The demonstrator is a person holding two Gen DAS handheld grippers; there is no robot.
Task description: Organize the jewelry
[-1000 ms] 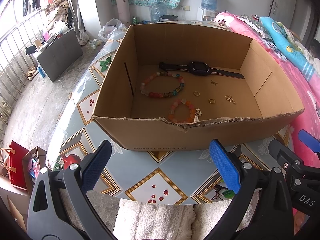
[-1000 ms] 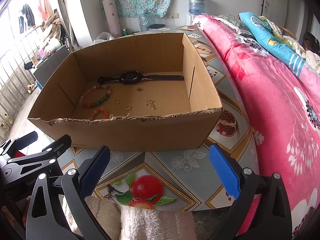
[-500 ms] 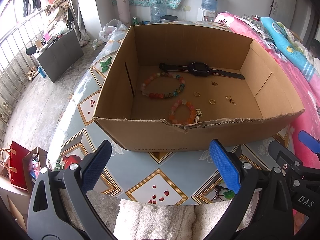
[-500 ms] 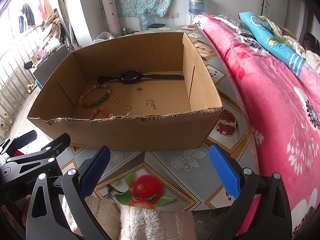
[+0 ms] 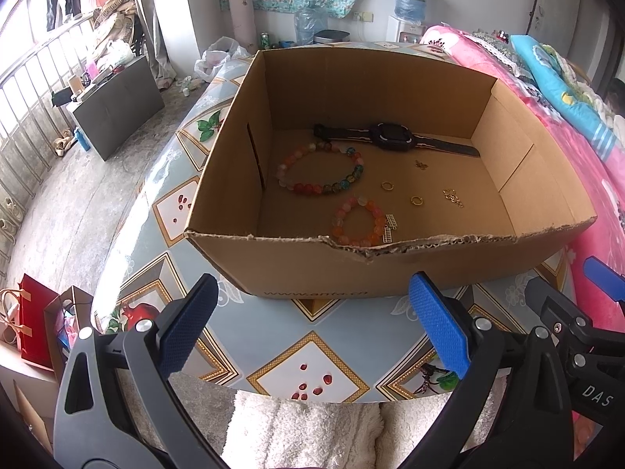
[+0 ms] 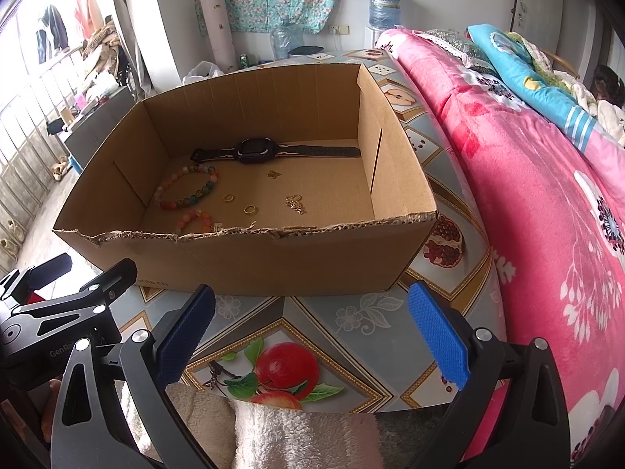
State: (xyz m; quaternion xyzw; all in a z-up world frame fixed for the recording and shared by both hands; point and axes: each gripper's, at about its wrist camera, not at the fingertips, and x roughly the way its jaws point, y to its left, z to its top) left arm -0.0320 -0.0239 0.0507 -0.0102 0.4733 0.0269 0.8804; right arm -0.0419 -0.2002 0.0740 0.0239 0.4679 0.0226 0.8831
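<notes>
Standing on the patterned table, an open cardboard box holds all the jewelry, and its torn near wall rises between both grippers and the pieces inside. Along the box floor from the left wall: a large multicoloured bead bracelet, then a smaller orange bead bracelet close to the near wall with a small metal charm touching it, two gold rings set apart from each other, and a short gold chain toward the right wall. A black watch lies flat along the far wall, with a tiny gold pendant just in front of it.

The left gripper hovers over the table's near edge, its blue pads wide apart and empty; the right gripper is just beside it — equally wide, holding nothing.

A fluffy white cloth lies below the table's near edge. Left of the table are a bare concrete floor, a dark cabinet and a red bag; right of it a pink floral blanket — a bed, apparently. The orange bracelet is partly hidden behind the box wall in the right wrist view.
</notes>
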